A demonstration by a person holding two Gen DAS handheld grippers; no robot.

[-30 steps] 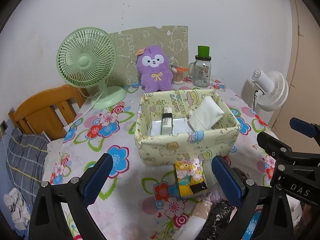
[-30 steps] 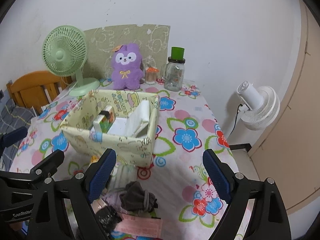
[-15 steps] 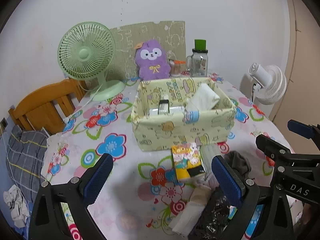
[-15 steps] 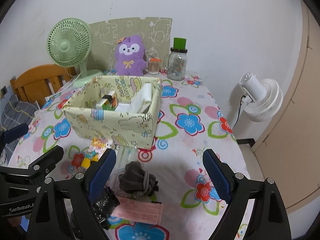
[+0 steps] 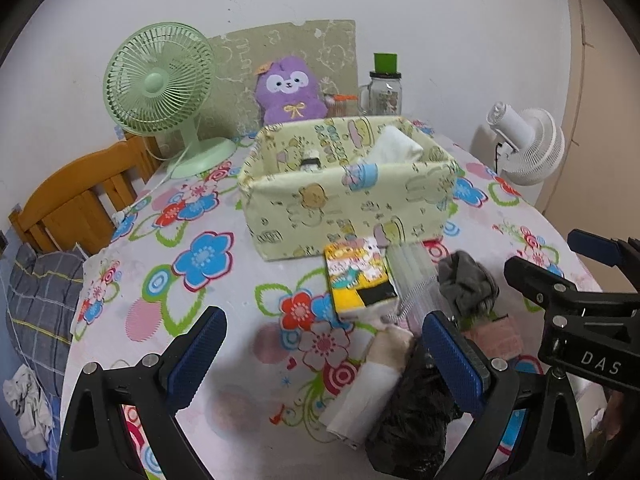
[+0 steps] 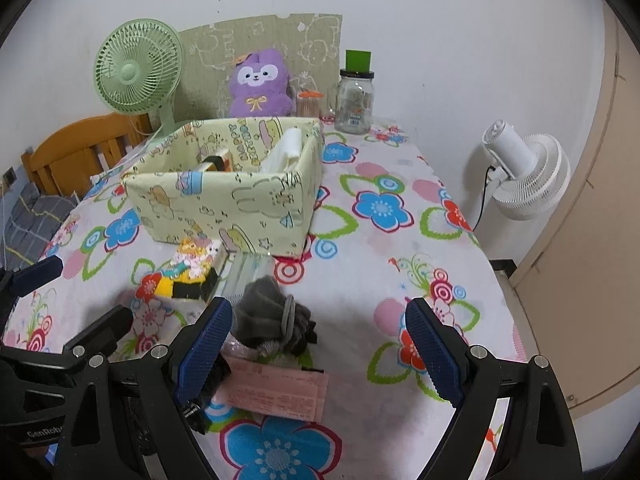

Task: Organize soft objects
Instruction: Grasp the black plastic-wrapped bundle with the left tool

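**Soft objects lie clustered in front of the fabric box**

Soft objects sit near the front edge of the flowered table (image 6: 400, 280): a grey sock bundle (image 6: 272, 316), a pink packet (image 6: 276, 392) just in front of it, a yellow cartoon-print pack (image 5: 358, 276), a clear pack (image 5: 412, 276) beside that, a cream roll (image 5: 372, 384) and a black bundle (image 5: 416, 416). The pale green fabric box (image 5: 348, 196) stands behind them, mid-table, with a white cloth (image 5: 396, 148) inside. The left gripper (image 5: 324, 356) and right gripper (image 6: 320, 344) hang spread wide, empty, over the cluster. A purple plush (image 6: 260, 84) sits at the back edge.
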